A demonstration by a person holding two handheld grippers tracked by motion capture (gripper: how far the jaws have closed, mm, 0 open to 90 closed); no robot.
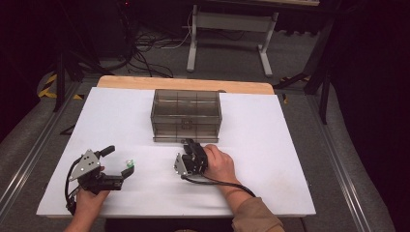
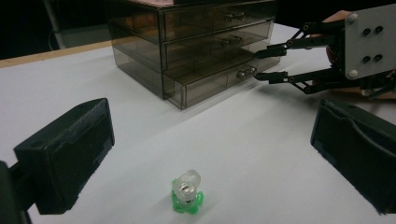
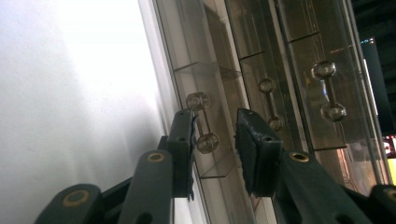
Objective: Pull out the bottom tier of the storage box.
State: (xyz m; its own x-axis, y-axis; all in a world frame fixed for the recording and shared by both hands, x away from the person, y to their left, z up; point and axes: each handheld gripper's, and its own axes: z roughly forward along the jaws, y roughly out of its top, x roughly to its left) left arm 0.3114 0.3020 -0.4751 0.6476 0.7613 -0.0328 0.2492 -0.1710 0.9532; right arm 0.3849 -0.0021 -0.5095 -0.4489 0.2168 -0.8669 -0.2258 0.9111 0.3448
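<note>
A smoky see-through drawer box (image 1: 186,113) with three drawers stands mid-table. Its bottom drawer (image 2: 205,84) sticks out slightly from the front. My right gripper (image 1: 187,143) is at that drawer's front. In the right gripper view it (image 3: 215,128) stands open, jaws either side of the drawer's knobbed handle (image 3: 204,122), which lies against the left jaw. A small clear ring with a green base (image 2: 186,192) stands on the white table. My left gripper (image 2: 212,135) is open, wide around the ring (image 1: 129,163) and not touching it.
The white tabletop (image 1: 270,145) has bare room right of the box and along the front. A wooden strip (image 1: 183,83) edges the far side. Beyond it stand a white desk frame (image 1: 227,38) and loose cables (image 1: 145,53) on the floor.
</note>
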